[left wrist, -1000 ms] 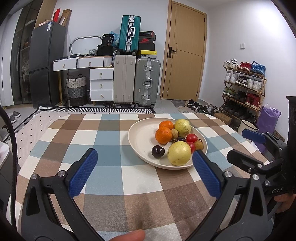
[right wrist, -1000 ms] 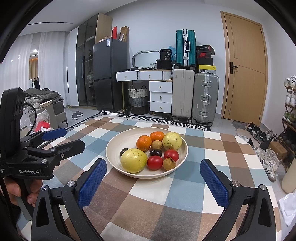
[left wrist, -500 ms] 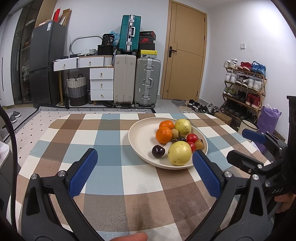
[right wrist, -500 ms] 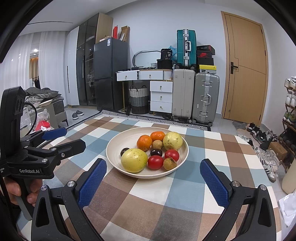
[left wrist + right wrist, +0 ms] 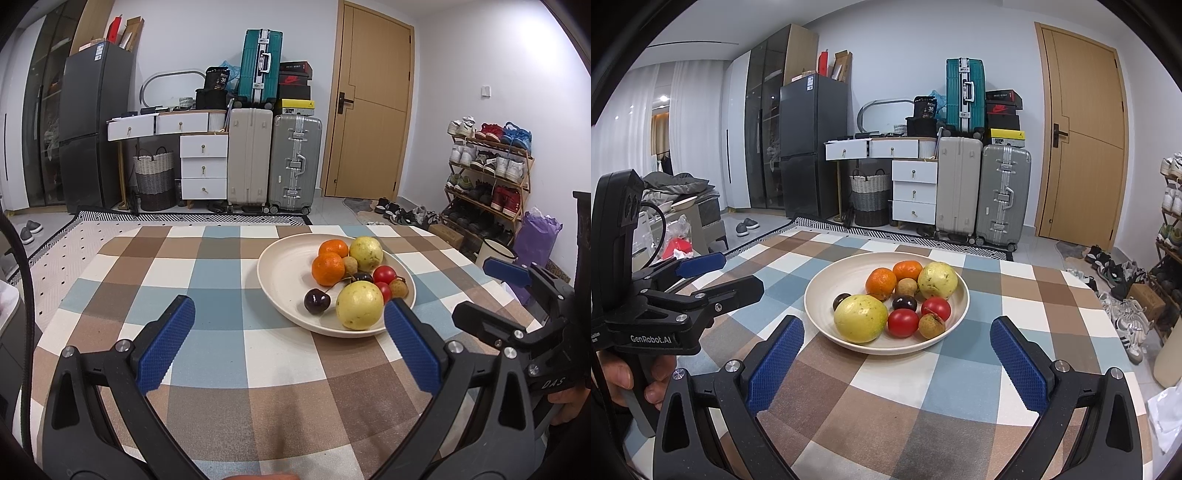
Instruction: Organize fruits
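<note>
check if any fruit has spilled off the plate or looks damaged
Nothing stands out. All the fruit sits inside the plate: two oranges, two yellow guavas, two tomatoes, dark cherries and small brown longans. None lies on the tablecloth or looks split. Both grippers are open and hold nothing.

A checkered tablecloth [image 5: 229, 369] covers the table, bearing one cream plate [image 5: 280, 273] of fruit.

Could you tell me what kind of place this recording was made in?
Most likely a lived-in home, perhaps a dining area by the entrance: a fridge, stacked suitcases, and a shoe rack beside the door.
</note>
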A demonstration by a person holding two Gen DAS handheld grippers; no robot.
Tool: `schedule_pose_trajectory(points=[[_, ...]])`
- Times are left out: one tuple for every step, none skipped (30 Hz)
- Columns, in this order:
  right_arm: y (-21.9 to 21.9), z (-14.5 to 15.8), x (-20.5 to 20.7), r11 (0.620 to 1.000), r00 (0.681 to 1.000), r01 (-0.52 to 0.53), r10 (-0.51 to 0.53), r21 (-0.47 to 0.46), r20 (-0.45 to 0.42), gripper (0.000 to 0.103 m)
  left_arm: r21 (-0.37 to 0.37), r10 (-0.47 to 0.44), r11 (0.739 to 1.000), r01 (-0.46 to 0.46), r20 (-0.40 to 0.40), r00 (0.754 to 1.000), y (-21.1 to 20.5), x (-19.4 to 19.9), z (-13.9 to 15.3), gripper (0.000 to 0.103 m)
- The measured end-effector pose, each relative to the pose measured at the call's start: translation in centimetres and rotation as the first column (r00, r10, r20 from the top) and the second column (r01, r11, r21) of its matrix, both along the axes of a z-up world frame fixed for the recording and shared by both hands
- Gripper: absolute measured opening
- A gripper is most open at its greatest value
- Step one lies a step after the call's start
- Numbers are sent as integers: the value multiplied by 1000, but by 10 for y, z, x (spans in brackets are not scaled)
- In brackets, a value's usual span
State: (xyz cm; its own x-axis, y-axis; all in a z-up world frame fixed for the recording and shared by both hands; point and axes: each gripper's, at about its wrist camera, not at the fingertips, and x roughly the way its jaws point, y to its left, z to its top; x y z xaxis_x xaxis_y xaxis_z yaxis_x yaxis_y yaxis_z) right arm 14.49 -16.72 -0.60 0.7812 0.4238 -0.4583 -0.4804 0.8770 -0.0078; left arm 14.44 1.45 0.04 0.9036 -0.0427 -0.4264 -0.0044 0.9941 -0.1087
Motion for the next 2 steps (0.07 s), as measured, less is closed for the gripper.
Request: schedule_pose_trajectory(points=[[0,-1,0,1000,1000,-2,2,-2,-1,103,1,1,1000,-1,-1,1000,0,0,0,102],[1,-1,1,1000,1000,-4,4,-3,-2,103,2,0,1000,0,-1,1000,0,0,0,102]])
